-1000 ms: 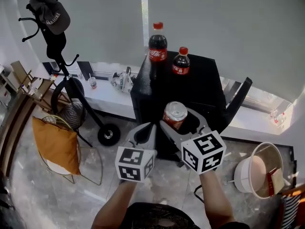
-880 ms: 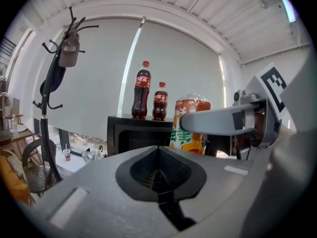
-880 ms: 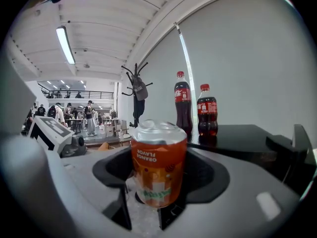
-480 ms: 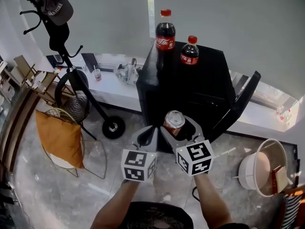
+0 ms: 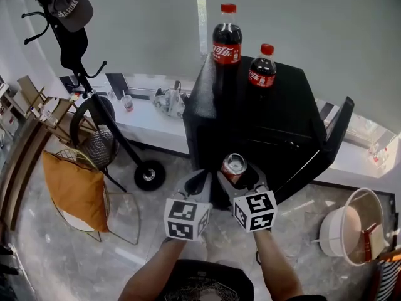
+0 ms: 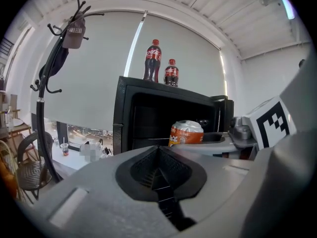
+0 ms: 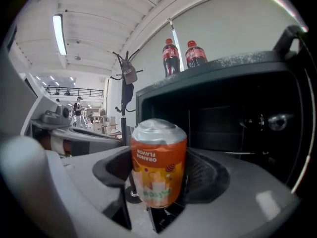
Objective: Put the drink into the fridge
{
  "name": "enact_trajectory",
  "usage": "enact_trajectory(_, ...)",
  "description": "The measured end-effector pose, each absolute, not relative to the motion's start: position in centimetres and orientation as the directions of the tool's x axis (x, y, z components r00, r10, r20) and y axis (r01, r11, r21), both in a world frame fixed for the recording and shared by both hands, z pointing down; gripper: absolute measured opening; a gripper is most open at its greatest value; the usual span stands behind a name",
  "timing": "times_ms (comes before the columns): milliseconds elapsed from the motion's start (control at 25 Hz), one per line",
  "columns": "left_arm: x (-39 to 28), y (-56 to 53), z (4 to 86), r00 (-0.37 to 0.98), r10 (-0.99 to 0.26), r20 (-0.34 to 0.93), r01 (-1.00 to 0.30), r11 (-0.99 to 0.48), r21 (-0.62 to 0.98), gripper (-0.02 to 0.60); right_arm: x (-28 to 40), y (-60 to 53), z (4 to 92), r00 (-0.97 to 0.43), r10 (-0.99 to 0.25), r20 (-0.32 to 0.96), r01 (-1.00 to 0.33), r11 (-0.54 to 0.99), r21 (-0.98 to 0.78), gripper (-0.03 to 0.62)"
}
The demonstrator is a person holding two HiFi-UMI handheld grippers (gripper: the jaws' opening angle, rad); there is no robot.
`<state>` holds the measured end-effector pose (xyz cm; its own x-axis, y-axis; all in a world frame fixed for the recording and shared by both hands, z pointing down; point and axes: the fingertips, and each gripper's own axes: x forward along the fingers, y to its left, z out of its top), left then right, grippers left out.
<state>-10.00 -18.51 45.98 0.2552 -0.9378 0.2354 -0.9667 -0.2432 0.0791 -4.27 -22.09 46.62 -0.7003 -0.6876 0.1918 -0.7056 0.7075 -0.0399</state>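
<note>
Open fridge [image 5: 269, 124] ahead; R gripper [image 5: 237, 173] grips can [image 7: 158, 162].

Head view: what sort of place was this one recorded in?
Probably an office lounge or break corner: a small black fridge with cola bottles on top stands by a long window ledge, beside a coat stand and a wire chair with an orange cushion.
</note>
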Motion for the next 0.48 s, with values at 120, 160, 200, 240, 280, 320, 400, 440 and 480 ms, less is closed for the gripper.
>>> enact_trajectory(120,-10.2,-19.6,47.6,0.261,-0.936,0.235,-0.965,-0.25,0.078,0.003,-4.5,-23.6,49.0,-0.693,-0.696,0.188,-0.715,0.697,-0.055,0.323)
enact_trajectory(160,-10.2,-19.8,48.1,0.263,-0.936,0.236,-0.965,-0.251,0.079,0.003,-4.7,-24.0,49.8,-0.691,-0.698,0.189,-0.717,0.695,-0.055,0.324)
enact_trajectory(200,-10.3,-20.1,48.6,0.263,-0.935,0.236,-0.965,-0.252,0.079,0.003,-4.9,-24.4,50.6,-0.69,-0.698,0.19,-0.717,0.695,-0.05,0.324)
enact_trajectory(240,-10.3,-20.4,49.1,0.264,-0.935,0.237,-0.965,-0.252,0.08,0.003,-5.1,-24.8,51.3,-0.689,-0.699,0.192,-0.717,0.696,-0.042,0.323)
enact_trajectory(280,-10.2,-20.7,49.6,0.264,-0.935,0.236,-0.964,-0.252,0.081,0.003,-5.3,-25.3,52.1,-0.688,-0.7,0.193,-0.717,0.696,-0.033,0.323)
enact_trajectory(320,-10.1,-21.0,50.0,0.266,-0.935,0.235,-0.964,-0.253,0.083,0.003,-5.3,-25.8,52.9,-0.686,-0.701,0.194,-0.718,0.696,-0.027,0.323)
enact_trajectory(400,-9.8,-21.5,51.1,0.27,-0.935,0.232,-0.963,-0.257,0.085,0.003,-5.4,-26.9,54.7,-0.681,-0.705,0.197,-0.722,0.691,-0.024,0.323)
enact_trajectory(440,-9.6,-21.7,51.7,0.273,-0.934,0.232,-0.962,-0.26,0.086,0.003,-5.4,-27.6,55.6,-0.678,-0.708,0.197,-0.726,0.688,-0.025,0.323)
enact_trajectory(480,-9.4,-21.9,52.3,0.278,-0.932,0.233,-0.961,-0.265,0.086,0.003,-5.4,-28.2,56.5,-0.674,-0.712,0.196,-0.73,0.683,-0.027,0.324)
